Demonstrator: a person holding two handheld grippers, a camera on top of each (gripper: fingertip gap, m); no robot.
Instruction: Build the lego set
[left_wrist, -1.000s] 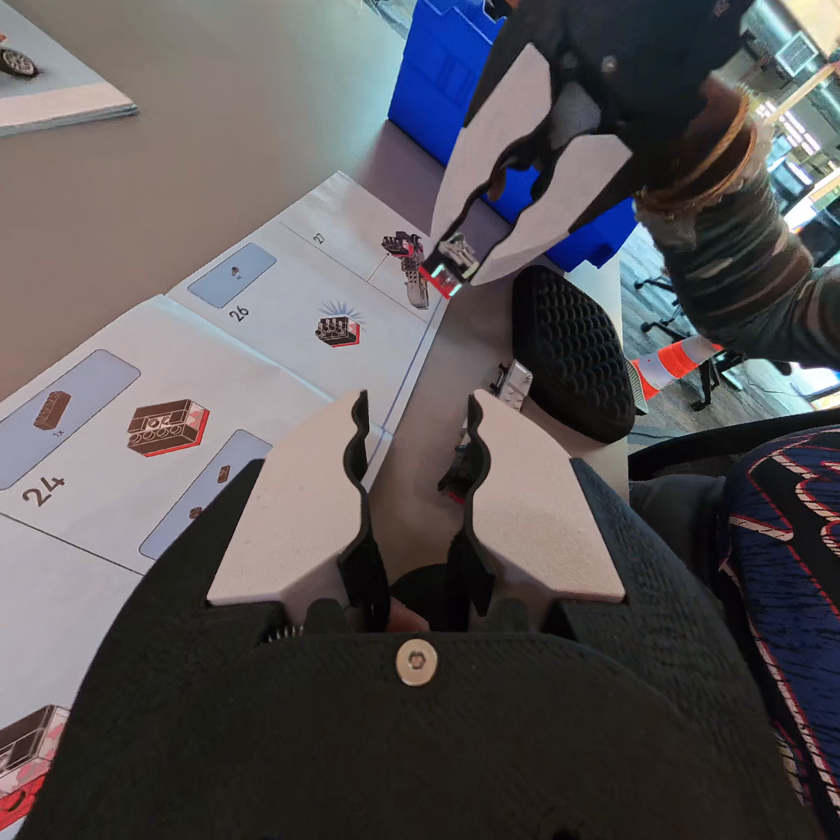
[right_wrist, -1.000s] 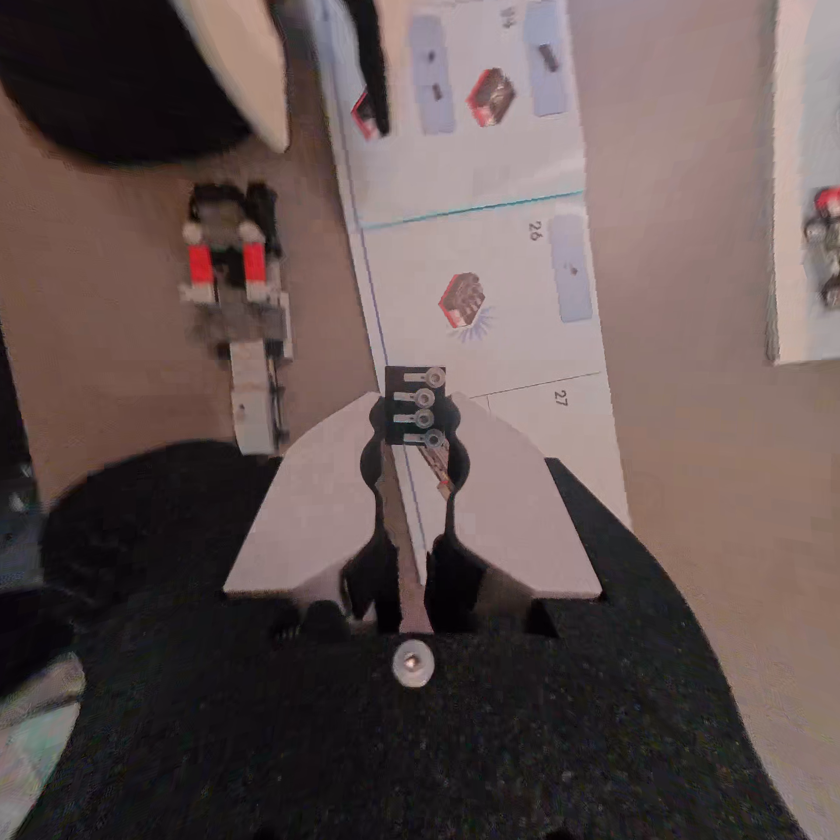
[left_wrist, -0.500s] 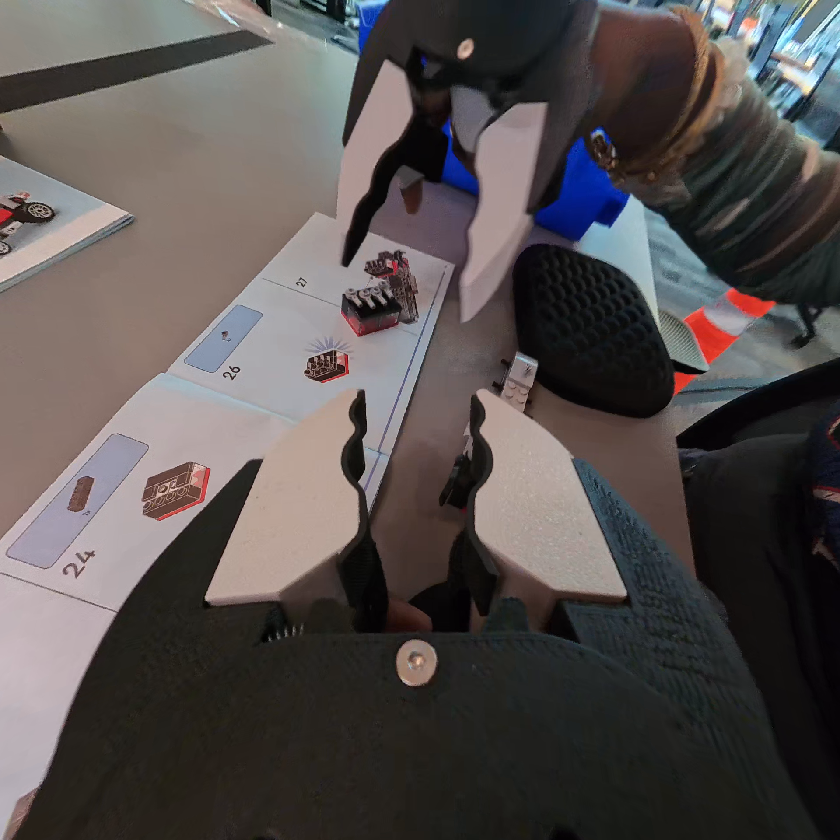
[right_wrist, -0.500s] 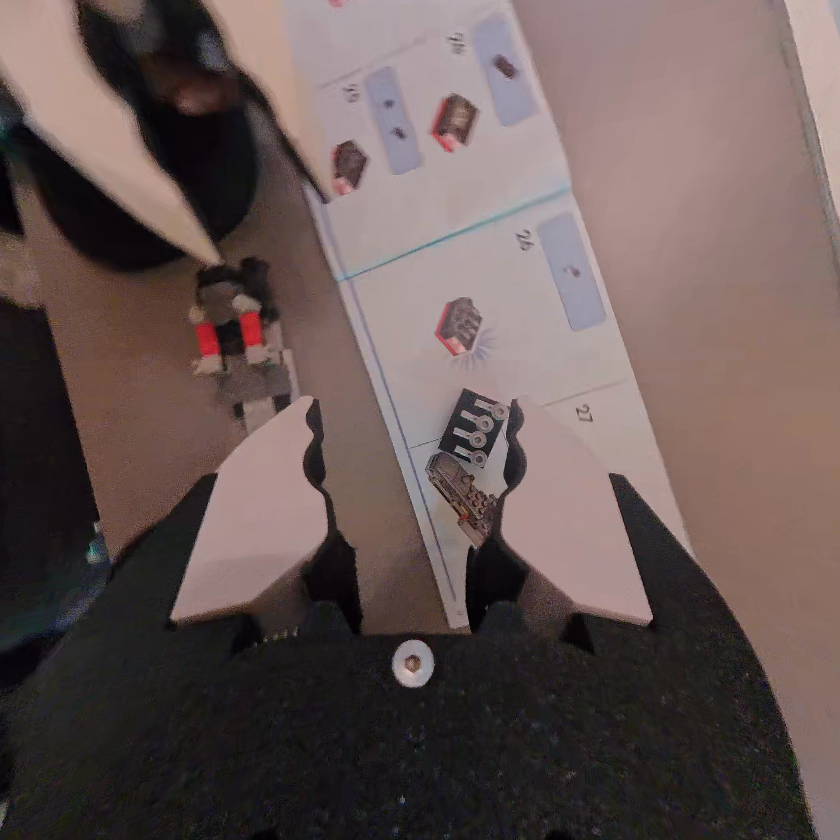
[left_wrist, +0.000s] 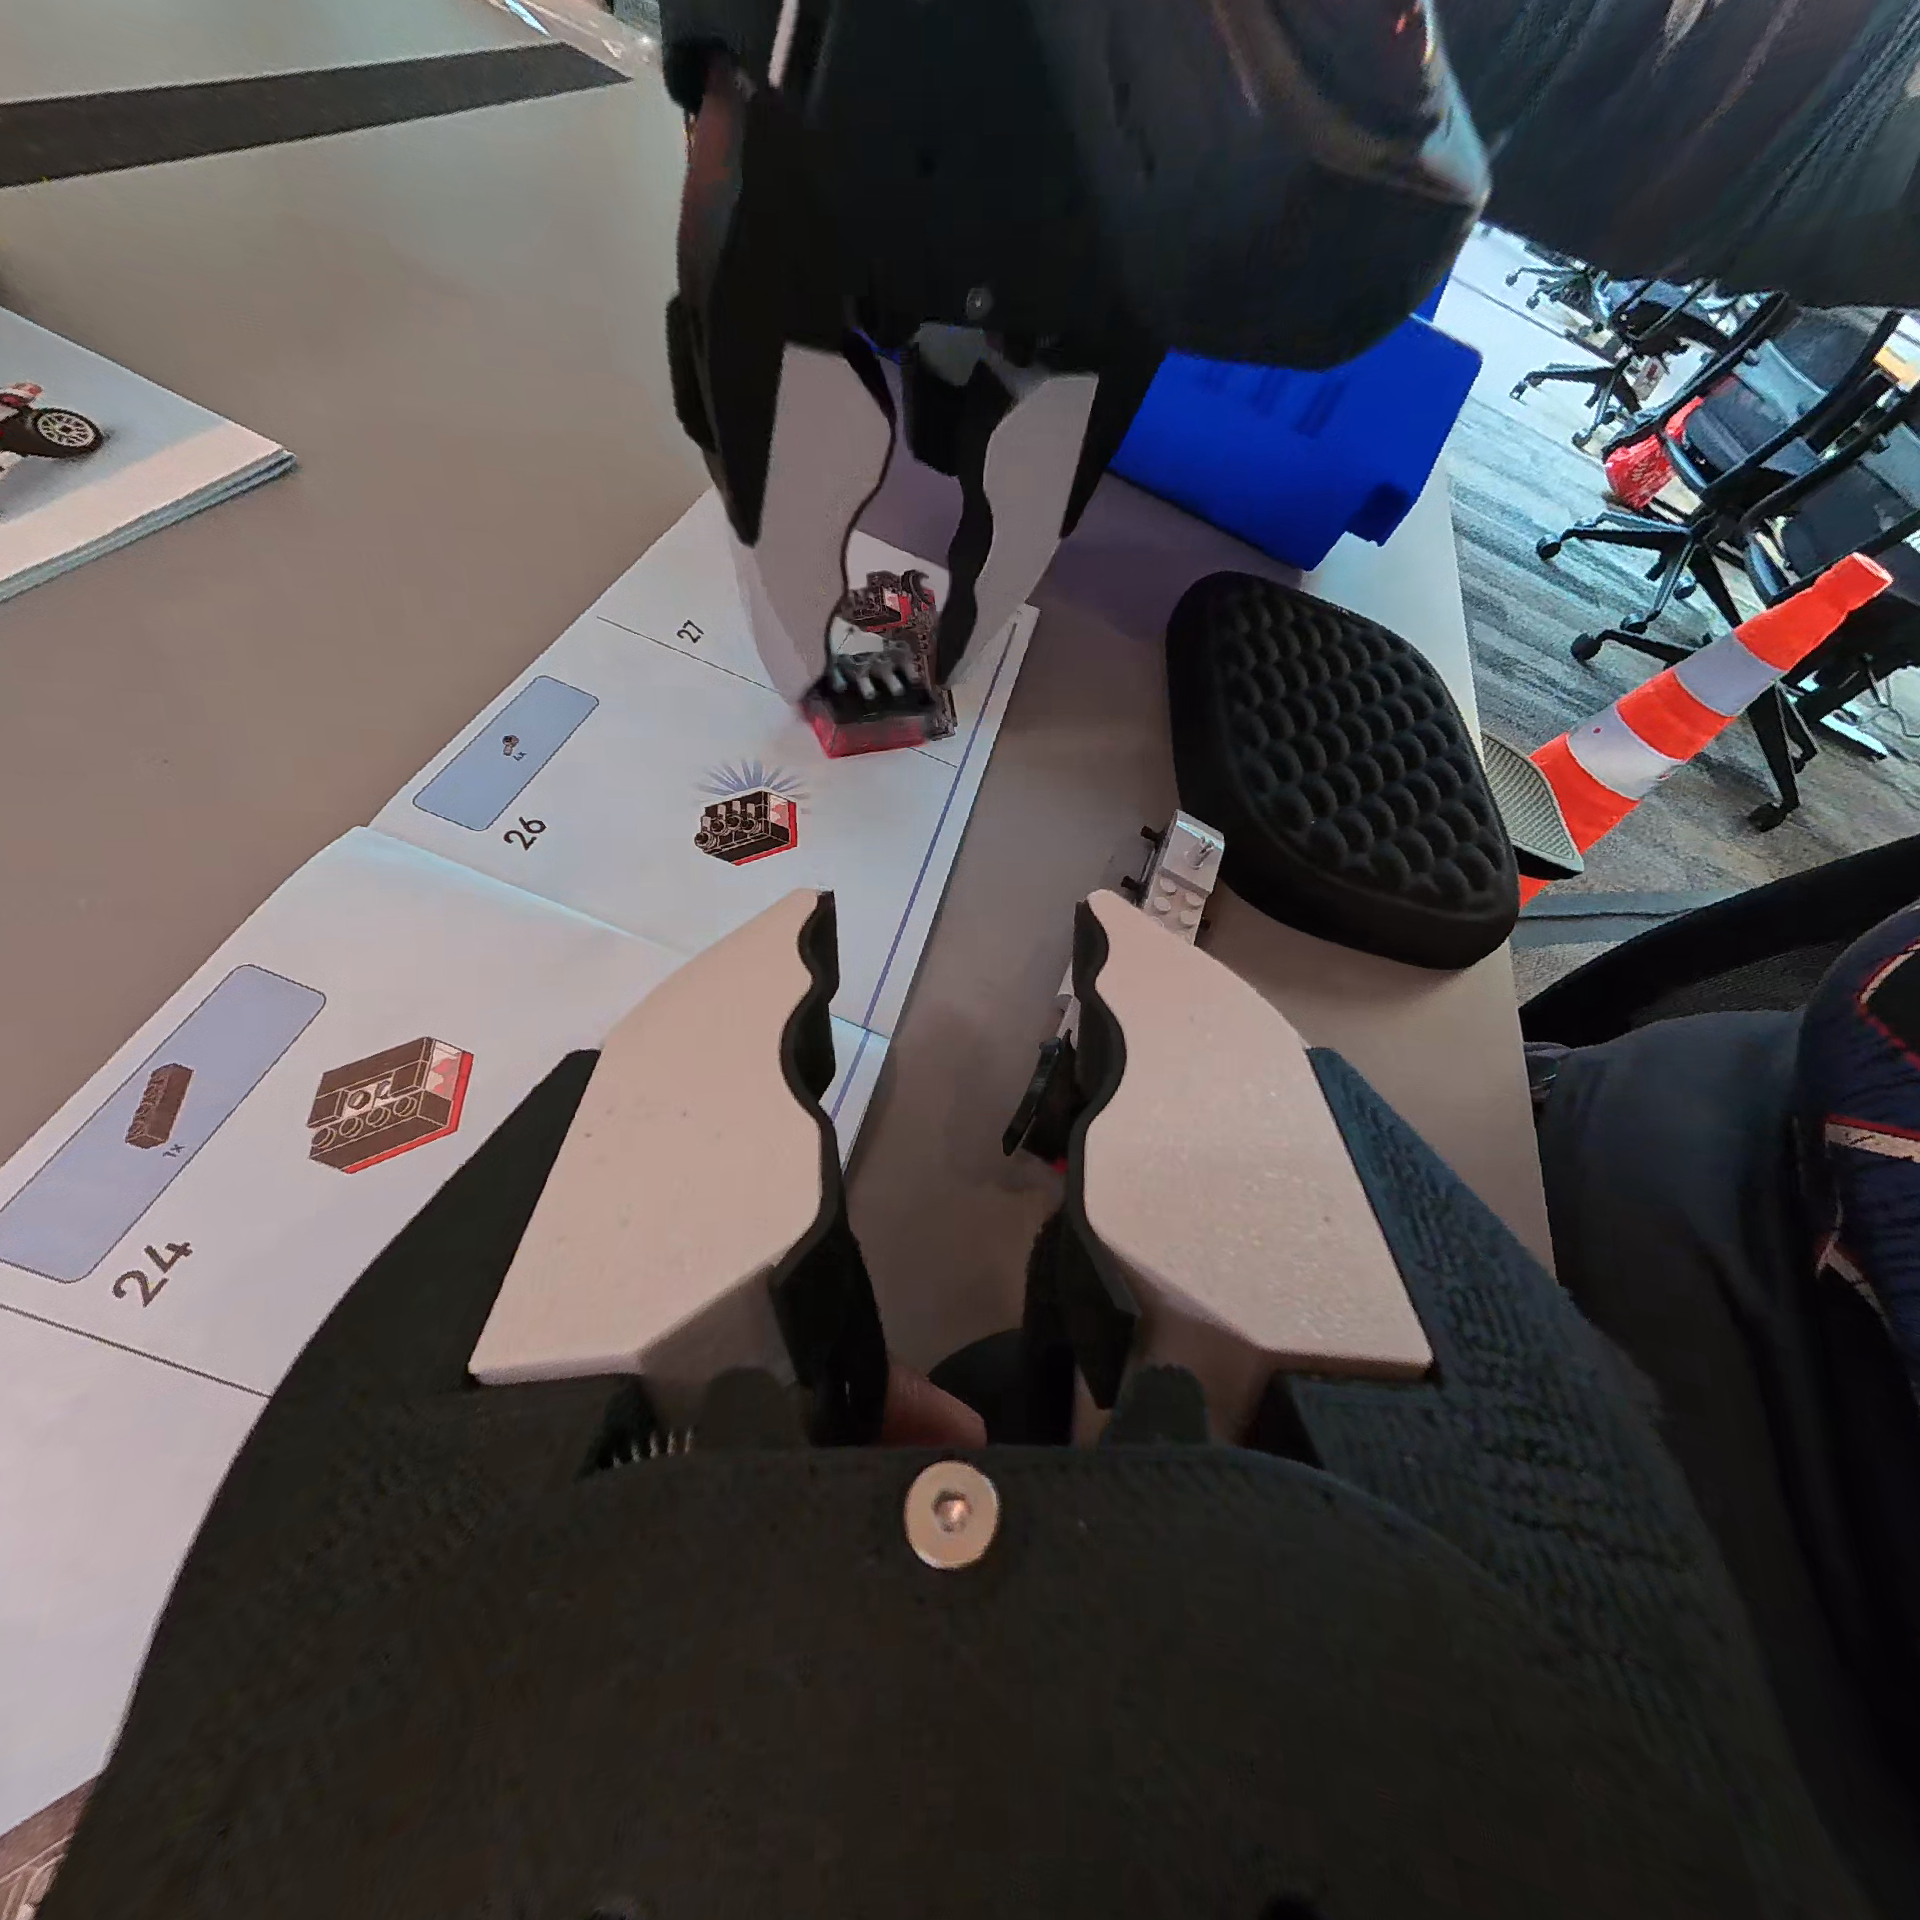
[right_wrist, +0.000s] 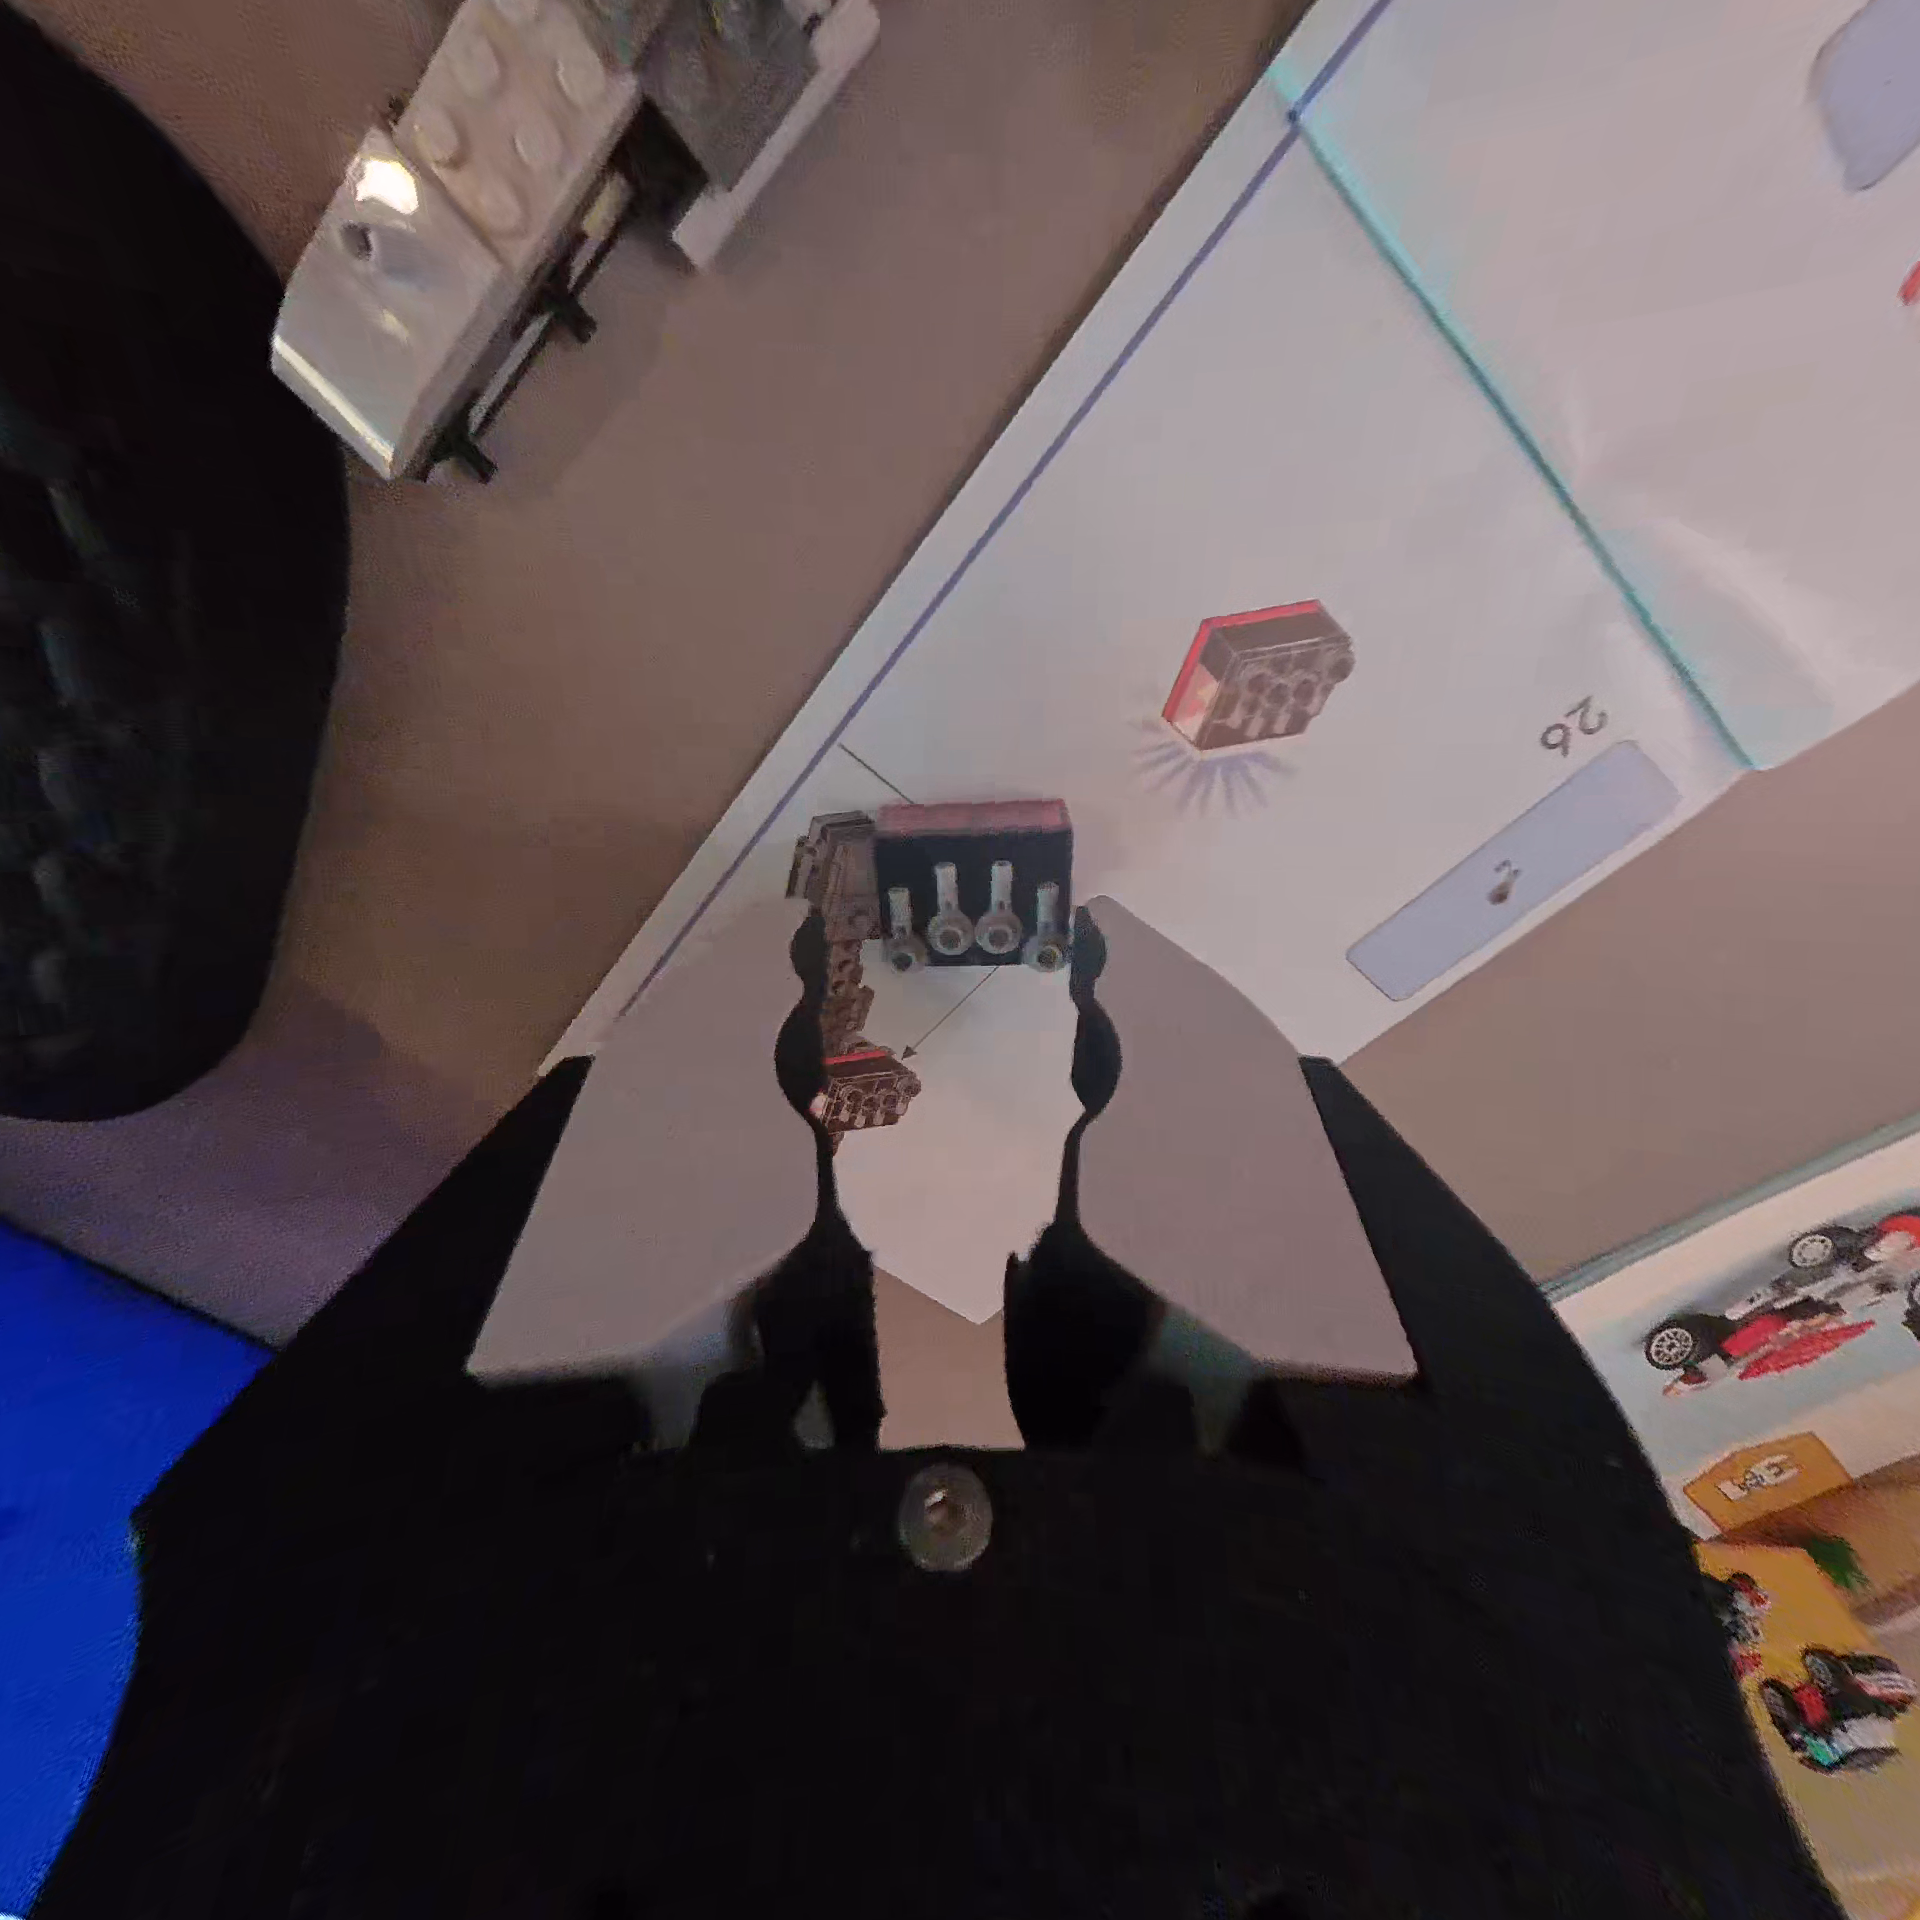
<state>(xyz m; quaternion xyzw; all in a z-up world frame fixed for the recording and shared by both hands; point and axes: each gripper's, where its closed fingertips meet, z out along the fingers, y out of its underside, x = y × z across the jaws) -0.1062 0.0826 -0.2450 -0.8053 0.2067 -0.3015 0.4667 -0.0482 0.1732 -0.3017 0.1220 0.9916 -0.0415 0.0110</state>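
The right gripper (right_wrist: 940, 940) is poised over the small black-and-red engine block (right_wrist: 971, 883), which sits on the open instruction booklet (left_wrist: 623, 790) on the desk (left_wrist: 312, 312); its fingers stand apart, tips on either side of the block's near end, and I cannot tell whether they touch it. This looks like the pick-up of that sub-assembly, probably so it can go onto the larger model. The next move would call for closing squarely on the block's two flat sides, clear of the protruding pins, then lifting without dragging the paper. The block is compact: a black body with a red layer along one side and a row of four light grey pins on top. The half-built white and grey car body (right_wrist: 540, 197) lies on the bare desk beside the booklet's edge, near a black textured pad (left_wrist: 1340, 769), apart from the block. The left gripper (left_wrist: 951, 914) hangs lower over the desk, fingers apart and empty, with part of the car body showing just behind its right finger.
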